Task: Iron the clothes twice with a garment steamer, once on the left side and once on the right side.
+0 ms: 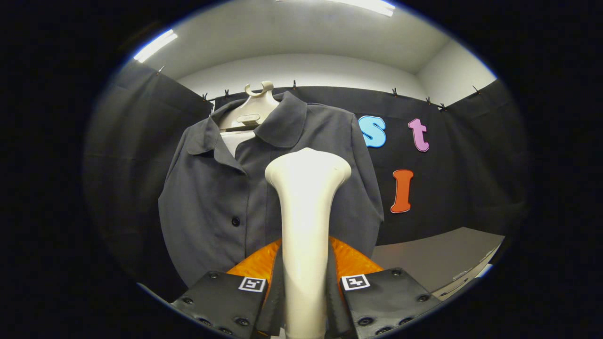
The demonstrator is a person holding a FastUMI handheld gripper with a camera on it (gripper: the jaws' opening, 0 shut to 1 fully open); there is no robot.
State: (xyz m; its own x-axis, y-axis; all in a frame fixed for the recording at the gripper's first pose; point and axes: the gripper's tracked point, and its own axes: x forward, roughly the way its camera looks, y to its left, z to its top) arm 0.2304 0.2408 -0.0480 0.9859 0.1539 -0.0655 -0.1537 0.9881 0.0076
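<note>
Cream steamer held upright before a hanging grey shirt

The glossy cream plastic garment steamer [306, 226] stands upright between the gripper [305, 301] fingers, both pressing its handle, its flared head before the dark grey collared button-front shirt [221, 202] hanging from a cream hanger [249, 110].

the cream, smooth, glossy plastic garment steamer [306, 226] is clamped between the fingers [305, 287] on both sides. beyond it, at 12 o'clock, hangs the dark grey matt woven cloth shirt [221, 207] with glossy dark buttons, on a beige satin-smooth plastic hanger [249, 110]. the pale desk [438, 254] at 3 o'clock looks smooth and matt.
</note>
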